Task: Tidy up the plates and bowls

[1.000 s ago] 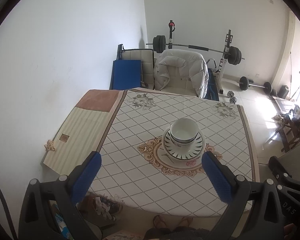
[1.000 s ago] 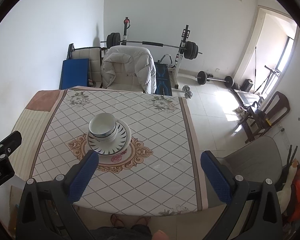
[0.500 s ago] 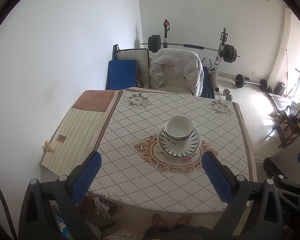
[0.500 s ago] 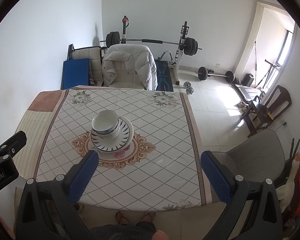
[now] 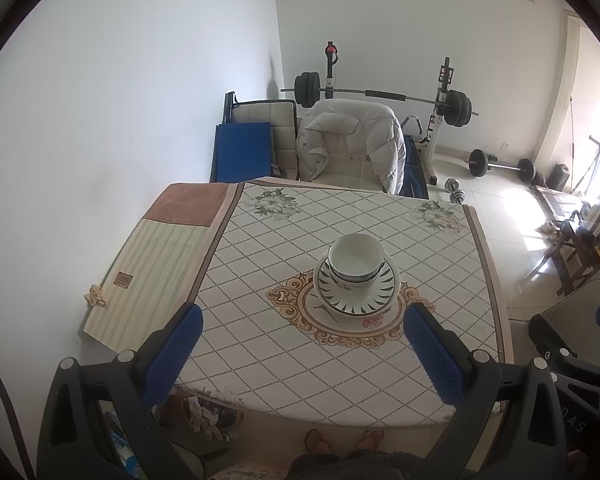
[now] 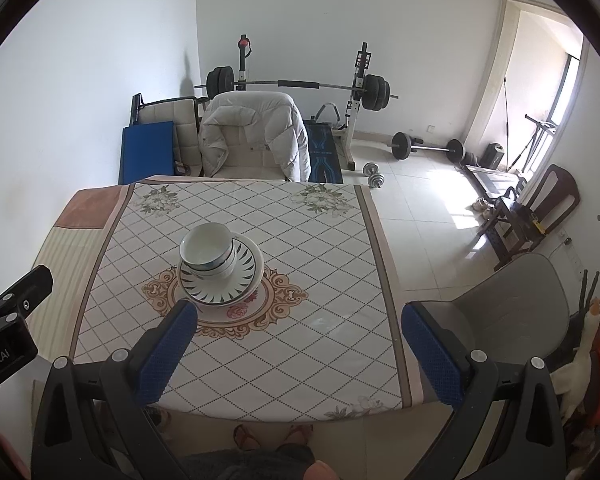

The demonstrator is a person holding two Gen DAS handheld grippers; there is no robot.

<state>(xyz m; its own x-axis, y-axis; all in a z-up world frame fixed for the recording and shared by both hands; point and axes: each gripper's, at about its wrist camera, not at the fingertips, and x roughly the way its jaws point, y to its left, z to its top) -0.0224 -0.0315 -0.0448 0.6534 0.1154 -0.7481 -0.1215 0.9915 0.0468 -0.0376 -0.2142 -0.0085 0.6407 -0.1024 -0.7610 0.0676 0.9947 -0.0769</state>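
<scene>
White bowls (image 5: 355,259) (image 6: 208,248) with dark rim bands sit nested on a stack of leaf-patterned plates (image 5: 374,294) (image 6: 242,280) in the middle of the table (image 5: 284,344) (image 6: 300,344). My left gripper (image 5: 304,344) hangs high above the table's near edge, open and holding nothing, with the stack ahead between its blue pads. The right gripper (image 6: 300,348) is also open and holds nothing, high over the near right part of the table, with the stack ahead to its left.
A chair (image 5: 352,148) draped with a white jacket stands at the table's far side. A striped mat (image 5: 156,268) covers the table's left part. A grey chair (image 6: 512,312) is to the right. A barbell rack (image 6: 300,88) and dumbbells lie beyond. The person's feet (image 6: 272,436) show below.
Both grippers have drawn back and risen away from the stack, so the table looks smaller and farther. The bowls and plates have not moved.
</scene>
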